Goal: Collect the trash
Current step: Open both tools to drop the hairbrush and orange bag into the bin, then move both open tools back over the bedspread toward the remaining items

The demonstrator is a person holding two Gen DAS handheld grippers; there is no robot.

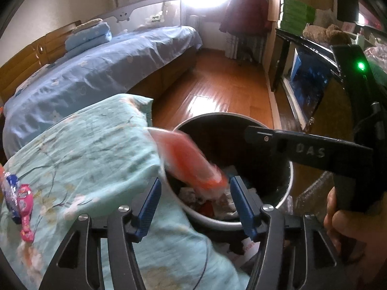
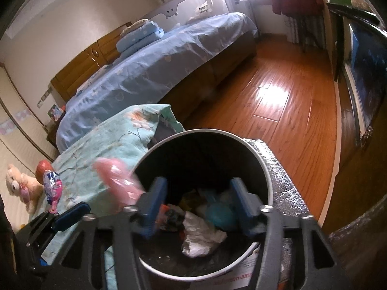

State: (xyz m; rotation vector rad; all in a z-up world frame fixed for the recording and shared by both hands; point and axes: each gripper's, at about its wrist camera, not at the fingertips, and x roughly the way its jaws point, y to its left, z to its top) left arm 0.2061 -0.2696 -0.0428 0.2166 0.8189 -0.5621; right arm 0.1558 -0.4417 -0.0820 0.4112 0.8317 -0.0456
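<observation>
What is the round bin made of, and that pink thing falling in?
Trash bin: probably metal or hard plastic; its thin, pale rim and smooth dark inside keep a stiff round shape.
Pink wrapper: likely thin glossy plastic film; light shows through its see-through edges, though it is blurred.

The orange-pink wrapper (image 1: 191, 162) above the trash bin (image 1: 289, 183) is motion-blurred, its print unreadable. The right gripper's fingers (image 2: 154, 207) are blurred too. The bedspread (image 1: 84, 159) hides the bin's left wall.
</observation>
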